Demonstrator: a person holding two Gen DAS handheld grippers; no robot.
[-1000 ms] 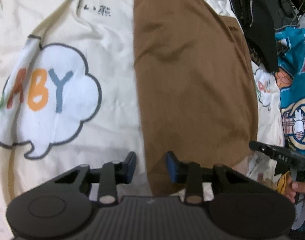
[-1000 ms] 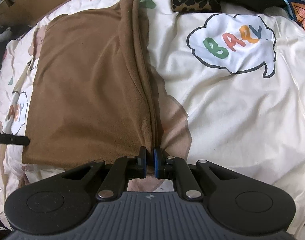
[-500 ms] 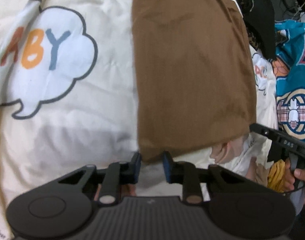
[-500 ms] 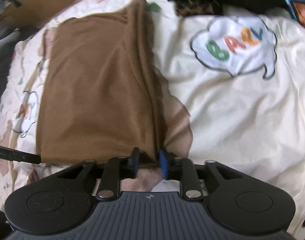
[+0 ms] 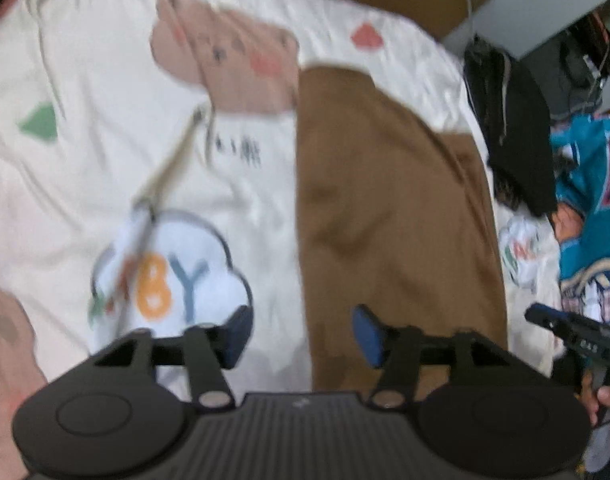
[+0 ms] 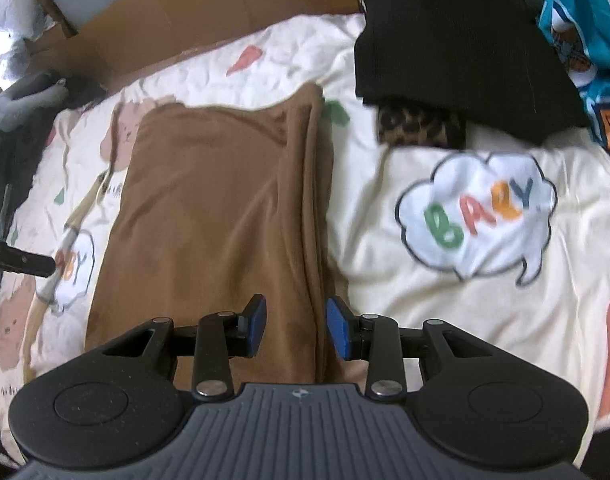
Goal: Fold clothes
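Note:
A brown garment (image 6: 221, 216) lies folded lengthwise on a cream printed bed sheet (image 6: 405, 320); it also shows in the left wrist view (image 5: 389, 216). My left gripper (image 5: 303, 332) is open and empty, above the garment's near left edge. My right gripper (image 6: 295, 326) is open and empty, above the garment's near right folded edge. The right gripper's tip shows at the right of the left wrist view (image 5: 565, 328). The left gripper's tip shows at the left of the right wrist view (image 6: 25, 264).
A folded black garment (image 6: 461, 44) lies on a leopard-print one (image 6: 421, 128) at the far right. A teal printed garment (image 6: 585, 28) lies beyond it. Brown cardboard (image 6: 209, 12) stands at the far edge. A grey soft toy (image 6: 25, 100) lies far left.
Both grippers have opened wider and lifted back from the garment's near edge. The right gripper, shut on the fold a second ago, has let go. The garment lies flat.

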